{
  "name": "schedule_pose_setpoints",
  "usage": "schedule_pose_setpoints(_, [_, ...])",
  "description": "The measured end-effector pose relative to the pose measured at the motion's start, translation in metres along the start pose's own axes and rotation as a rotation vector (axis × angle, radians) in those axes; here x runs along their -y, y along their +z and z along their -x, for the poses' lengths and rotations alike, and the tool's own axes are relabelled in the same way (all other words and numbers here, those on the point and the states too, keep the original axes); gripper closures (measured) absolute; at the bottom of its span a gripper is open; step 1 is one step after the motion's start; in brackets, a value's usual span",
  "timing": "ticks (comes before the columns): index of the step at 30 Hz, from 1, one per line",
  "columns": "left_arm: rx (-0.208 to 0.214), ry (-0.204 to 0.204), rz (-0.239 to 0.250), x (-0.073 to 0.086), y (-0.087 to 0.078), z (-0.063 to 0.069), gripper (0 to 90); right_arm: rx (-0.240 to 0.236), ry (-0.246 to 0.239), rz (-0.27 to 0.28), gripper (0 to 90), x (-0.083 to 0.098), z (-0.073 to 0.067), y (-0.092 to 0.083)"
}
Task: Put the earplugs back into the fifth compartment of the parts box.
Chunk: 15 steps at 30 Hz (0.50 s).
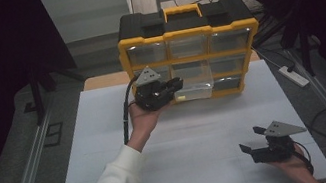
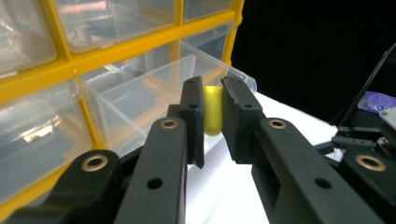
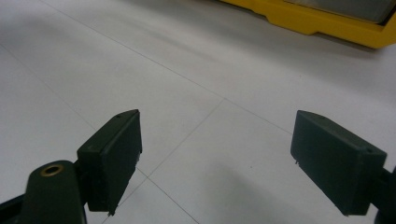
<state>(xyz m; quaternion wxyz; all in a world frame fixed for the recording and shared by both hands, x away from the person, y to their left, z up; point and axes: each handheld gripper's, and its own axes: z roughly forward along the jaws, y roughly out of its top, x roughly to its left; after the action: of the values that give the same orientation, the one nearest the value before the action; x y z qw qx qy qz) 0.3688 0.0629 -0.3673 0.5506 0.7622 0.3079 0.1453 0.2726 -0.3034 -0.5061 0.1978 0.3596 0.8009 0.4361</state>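
A yellow and black organiser case (image 1: 188, 46) stands upright at the back of the white table, with clear drawers. One clear drawer (image 1: 194, 88) in the bottom row is pulled out. My left gripper (image 1: 177, 85) hovers at that drawer's left end, shut on a small yellow piece (image 2: 212, 109) that sits between its pads. In the left gripper view the open drawer (image 2: 140, 93) lies just beyond the jaws. My right gripper (image 1: 252, 140) rests low at the front right of the table, jaws wide apart with nothing between them (image 3: 217, 158).
A white power strip (image 1: 293, 75) lies on the floor right of the table. Cables trail on the floor at the right. Dark curtains and stand legs flank the table. The organiser's yellow base (image 3: 322, 23) shows far ahead of my right gripper.
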Motion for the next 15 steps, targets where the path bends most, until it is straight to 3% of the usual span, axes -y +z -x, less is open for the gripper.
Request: schedule_pose_setpoints(15, [-0.034,-0.031,-0.021,-0.014,0.039,-0.01,78.3,-0.003,0.0,-0.001,16.8,0.0,0.0,0.0])
